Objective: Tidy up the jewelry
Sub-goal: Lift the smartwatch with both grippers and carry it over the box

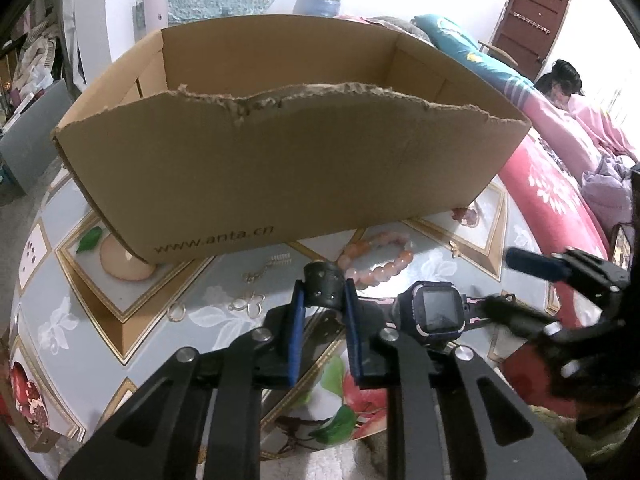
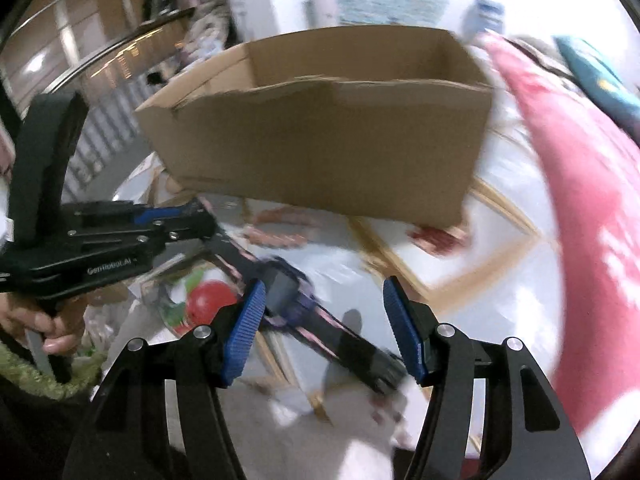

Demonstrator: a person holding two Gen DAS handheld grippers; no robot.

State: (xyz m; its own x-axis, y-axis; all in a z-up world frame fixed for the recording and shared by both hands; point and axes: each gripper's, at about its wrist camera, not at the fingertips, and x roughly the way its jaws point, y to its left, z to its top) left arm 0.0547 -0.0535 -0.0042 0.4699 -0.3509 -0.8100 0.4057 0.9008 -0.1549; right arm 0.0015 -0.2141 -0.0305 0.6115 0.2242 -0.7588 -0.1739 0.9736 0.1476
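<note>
A dark blue smartwatch (image 1: 434, 312) with a black-and-pink strap hangs just above the patterned table (image 1: 80, 320). My left gripper (image 1: 323, 292) is shut on the strap's black end (image 1: 324, 276). In the right wrist view the watch (image 2: 284, 292) stretches from the left gripper (image 2: 200, 220) down between my right gripper's (image 2: 324, 312) blue pads, which stand open and apart from it. The right gripper (image 1: 498, 280) shows at the right of the left wrist view. A pink bead bracelet (image 1: 380, 264) and small gold pieces (image 1: 256, 276) lie on the table before the open cardboard box (image 1: 280, 168).
The box (image 2: 320, 144) has a torn front rim and fills the table's far side. Clear ring shapes (image 1: 248, 304) lie near the gold pieces. A red patterned bed cover (image 1: 552, 200) borders the table on the right, with a person (image 1: 560, 80) lying further back.
</note>
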